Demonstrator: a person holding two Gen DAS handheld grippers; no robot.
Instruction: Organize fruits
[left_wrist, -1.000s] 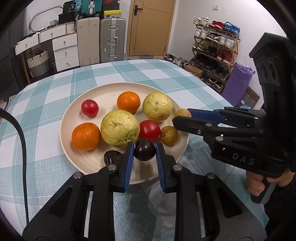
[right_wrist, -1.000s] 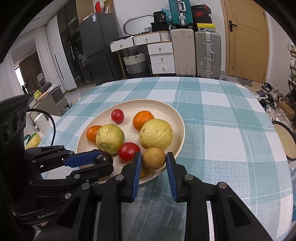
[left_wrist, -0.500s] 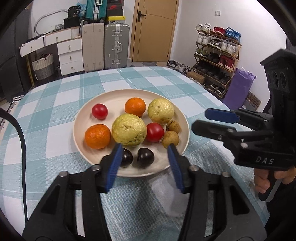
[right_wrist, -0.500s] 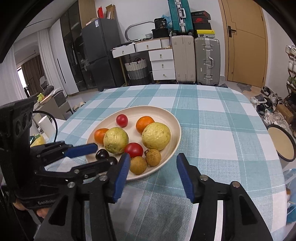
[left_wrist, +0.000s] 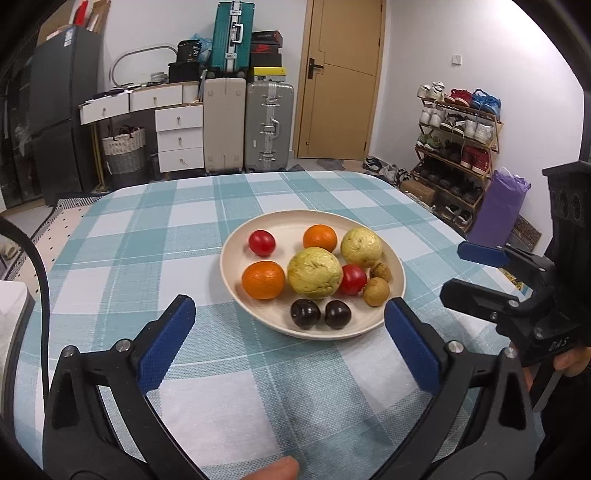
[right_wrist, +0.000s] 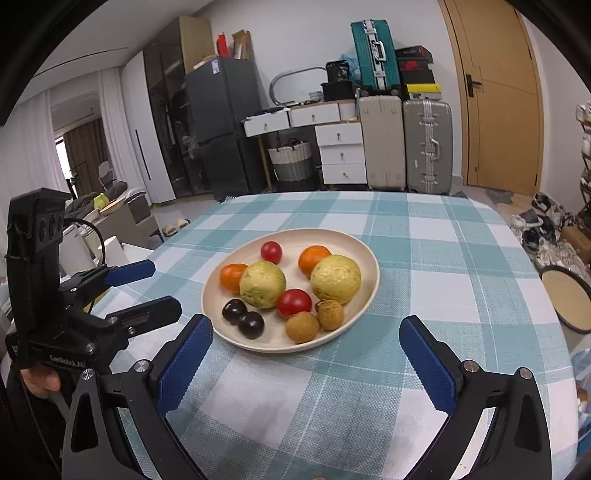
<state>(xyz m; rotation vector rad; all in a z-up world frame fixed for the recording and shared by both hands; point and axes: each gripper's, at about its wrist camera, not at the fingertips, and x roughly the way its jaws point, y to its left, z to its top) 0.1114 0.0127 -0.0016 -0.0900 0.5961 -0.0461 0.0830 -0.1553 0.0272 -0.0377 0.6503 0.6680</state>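
Both fingers (left_wrist: 168, 341) spread wide, empty, short of plate (left_wrist: 236, 291) rim, checked tablecloth (left_wrist: 147, 236) between.

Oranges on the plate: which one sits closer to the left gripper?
The orange at the plate's left side, beside the big green guava. The other orange lies farther back, next to the small red tomato.

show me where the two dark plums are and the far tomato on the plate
left dark plum (left_wrist: 305, 314), left wrist view, middle of its top.
right dark plum (left_wrist: 337, 314), left wrist view, centre of its skin.
far tomato (left_wrist: 262, 242), left wrist view, centre of its red face.
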